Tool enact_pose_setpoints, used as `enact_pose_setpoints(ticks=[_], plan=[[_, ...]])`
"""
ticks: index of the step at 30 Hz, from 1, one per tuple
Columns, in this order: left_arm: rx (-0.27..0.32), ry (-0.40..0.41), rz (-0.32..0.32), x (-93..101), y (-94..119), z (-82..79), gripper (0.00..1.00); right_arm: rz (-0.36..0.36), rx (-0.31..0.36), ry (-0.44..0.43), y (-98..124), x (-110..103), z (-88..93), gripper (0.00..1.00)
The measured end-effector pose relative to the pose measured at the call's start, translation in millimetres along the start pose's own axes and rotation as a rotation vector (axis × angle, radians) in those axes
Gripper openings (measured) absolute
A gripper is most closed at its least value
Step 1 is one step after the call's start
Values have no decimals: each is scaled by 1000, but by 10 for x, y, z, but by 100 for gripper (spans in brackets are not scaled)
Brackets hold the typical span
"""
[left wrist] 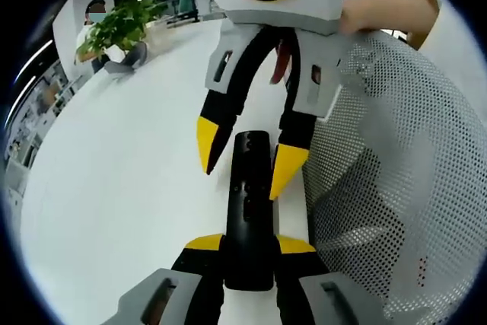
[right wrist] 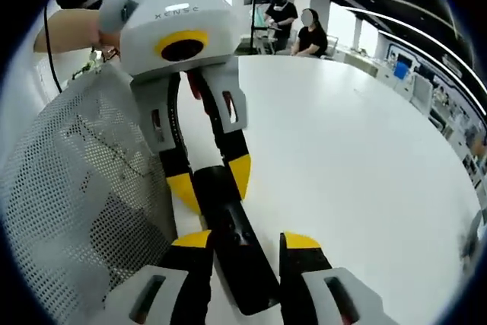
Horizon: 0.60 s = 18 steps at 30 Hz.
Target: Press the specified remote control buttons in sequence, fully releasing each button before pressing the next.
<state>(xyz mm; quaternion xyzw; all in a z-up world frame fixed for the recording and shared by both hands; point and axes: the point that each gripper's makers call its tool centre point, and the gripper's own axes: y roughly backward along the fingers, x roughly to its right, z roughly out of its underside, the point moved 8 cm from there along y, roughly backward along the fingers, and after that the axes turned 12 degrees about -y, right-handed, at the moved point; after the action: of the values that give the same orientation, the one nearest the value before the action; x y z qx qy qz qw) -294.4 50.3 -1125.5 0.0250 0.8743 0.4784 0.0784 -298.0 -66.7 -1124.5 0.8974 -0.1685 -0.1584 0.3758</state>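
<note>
The black remote control (left wrist: pixel 249 211) is lying on the white surface (left wrist: pixel 122 188), and the left tool (left wrist: pixel 249 243) is holding its near end firmly between narrow jaws. The right tool (left wrist: pixel 243 161) is standing wide over the far end, one yellow tip on each side of the body (touching or not, I cannot tell). To press well, one tip should be coming straight down on a single button while the left tool is keeping the remote flat, then lifting fully clear. A mesh chair back (left wrist: pixel 396 188) is standing just beside.
</note>
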Motion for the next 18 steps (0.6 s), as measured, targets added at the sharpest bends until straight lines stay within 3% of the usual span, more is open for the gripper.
enact_pose_setpoints(ticks=[2,3,4,5,6,9,12,16,18], plan=[[-8,2,0,2,-2,-6,23,-10,-11,-3,-37,-13,9,36],[-11,3,0,2,-3,-9,23,-19,-61,25,-69,-37,62,37],[-16,4,0,3,-5,-13,23,-25,-90,51,-91,-54,90,36],[-20,5,0,4,-4,-15,23,3,-56,70,-98,-76,61,31],[-22,6,-1,4,-4,-16,23,-42,-69,156,-88,-91,29,26],[-17,25,-10,9,-6,-8,24,-17,-82,133,-83,-62,11,23],[4,30,-40,39,2,7,24,-10,-107,188,-83,-84,18,21],[92,114,-108,72,-5,65,25,-8,-122,180,-94,-105,9,20],[102,147,-126,88,-6,77,26,-14,-129,176,-94,-103,11,20]])
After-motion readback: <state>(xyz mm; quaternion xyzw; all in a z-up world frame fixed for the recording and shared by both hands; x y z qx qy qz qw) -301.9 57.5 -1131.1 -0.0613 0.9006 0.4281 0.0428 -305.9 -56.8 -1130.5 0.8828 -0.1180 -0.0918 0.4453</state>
